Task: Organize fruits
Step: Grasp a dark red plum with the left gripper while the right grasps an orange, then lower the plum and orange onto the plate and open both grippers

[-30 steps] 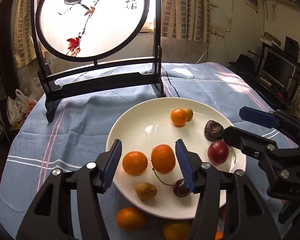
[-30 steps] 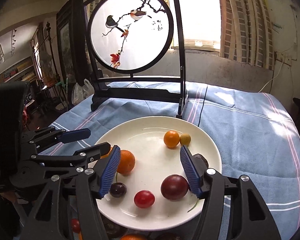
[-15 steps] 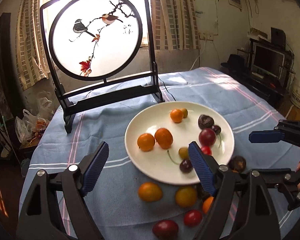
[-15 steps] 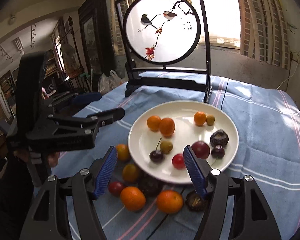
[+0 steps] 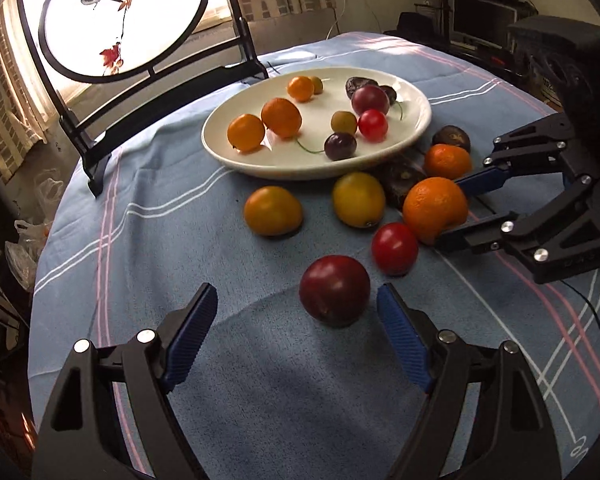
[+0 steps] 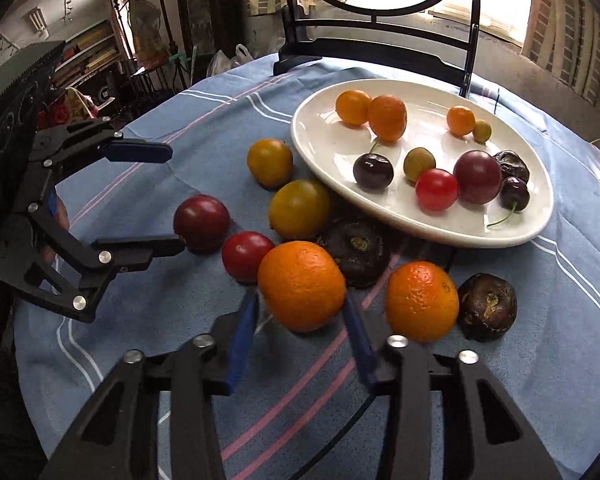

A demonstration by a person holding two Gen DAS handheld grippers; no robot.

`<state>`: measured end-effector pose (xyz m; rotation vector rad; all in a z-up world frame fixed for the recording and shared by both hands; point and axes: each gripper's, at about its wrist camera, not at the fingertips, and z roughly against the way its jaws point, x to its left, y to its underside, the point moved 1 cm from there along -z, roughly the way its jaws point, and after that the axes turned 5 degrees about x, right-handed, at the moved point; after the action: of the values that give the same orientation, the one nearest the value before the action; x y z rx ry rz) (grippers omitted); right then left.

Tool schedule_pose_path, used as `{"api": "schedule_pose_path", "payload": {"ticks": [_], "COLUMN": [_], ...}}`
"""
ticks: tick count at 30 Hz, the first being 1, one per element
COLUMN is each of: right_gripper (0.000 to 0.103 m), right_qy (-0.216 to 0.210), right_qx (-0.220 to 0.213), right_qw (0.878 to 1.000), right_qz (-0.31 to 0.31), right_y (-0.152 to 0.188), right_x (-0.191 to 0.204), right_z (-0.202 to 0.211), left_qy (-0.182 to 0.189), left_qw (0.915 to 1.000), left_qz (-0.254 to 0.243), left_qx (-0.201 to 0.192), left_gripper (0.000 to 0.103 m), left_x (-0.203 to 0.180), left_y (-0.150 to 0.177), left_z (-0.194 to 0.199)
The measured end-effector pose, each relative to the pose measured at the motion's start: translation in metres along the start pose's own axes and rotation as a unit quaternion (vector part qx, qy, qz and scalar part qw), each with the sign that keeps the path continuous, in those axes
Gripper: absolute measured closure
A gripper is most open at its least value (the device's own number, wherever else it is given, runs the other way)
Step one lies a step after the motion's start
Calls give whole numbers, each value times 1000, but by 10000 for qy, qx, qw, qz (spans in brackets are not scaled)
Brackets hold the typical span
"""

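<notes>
A white plate (image 5: 224,152) (image 6: 312,144) holds several small fruits. More fruit lies on the blue cloth in front of it. My left gripper (image 5: 296,316) is open, low over the cloth, with a dark red plum (image 5: 334,290) (image 6: 201,221) between its fingertips and nearer the right finger. My right gripper (image 6: 300,316) has its blue pads against both sides of a large orange (image 6: 302,286) (image 5: 436,208) that rests on the cloth. It also shows in the left wrist view (image 5: 456,208). A red tomato (image 5: 394,248) (image 6: 246,255) lies between plum and orange.
Two yellow-orange fruits (image 5: 273,210) (image 5: 358,199), a second orange (image 6: 422,301) and two dark wrinkled fruits (image 6: 358,254) (image 6: 487,306) lie by the plate's near rim. A black-framed round bird screen (image 5: 120,20) stands behind the plate. The table edge drops off left.
Both grippers have pulled back from the plate and dropped low over the loose fruit. The right gripper has narrowed around the large orange. The left now frames the plum.
</notes>
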<state>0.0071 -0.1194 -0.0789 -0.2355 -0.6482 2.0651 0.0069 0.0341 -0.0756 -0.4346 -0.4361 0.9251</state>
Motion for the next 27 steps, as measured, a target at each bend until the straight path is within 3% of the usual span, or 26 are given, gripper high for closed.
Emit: {"api": "schedule_pose_path", "payload": {"ticks": [4,5,7,9,14,18,23,27], "right_gripper": [63,63,63,63,63,63,63,63], "right_qy": [-51,-45,-28,-14,59,194,424,608], "right_qx": [-109,-138,-140,-117,-321,-821,-1552,-1833], "right_qw": [9999,9999,9999,9999,9995,9964,9864,9796], "right_qz": [36,25,-3,-32,-12,-79,-331,-553], "right_y": [3,3,3,3,0,-16,-49,-74], "right_x": [-1,-2,-5,-7,-7,-15,-35,-50], "right_z": [9,11,12,11,26,57,97,106], "left_qy": [258,286,376,733,705,242,-323,-365], "left_qw": [9996,9995,9991,9970,9974,9977,9869,9746], "left_qz": [106,110,107,112,130,311,980,1638], "left_qx": [60,76,158,225,-8,-557,-1240,-1483], "left_gripper": [23,28,40,65,66,66,65,65], "left_x": [2,2,0,-2,-2,2,13,27], "left_y": [-5,-5,-7,-8,-13,-43,-100,-136], "left_z": [-11,-14,-20,-23,-5,27,58,63]}}
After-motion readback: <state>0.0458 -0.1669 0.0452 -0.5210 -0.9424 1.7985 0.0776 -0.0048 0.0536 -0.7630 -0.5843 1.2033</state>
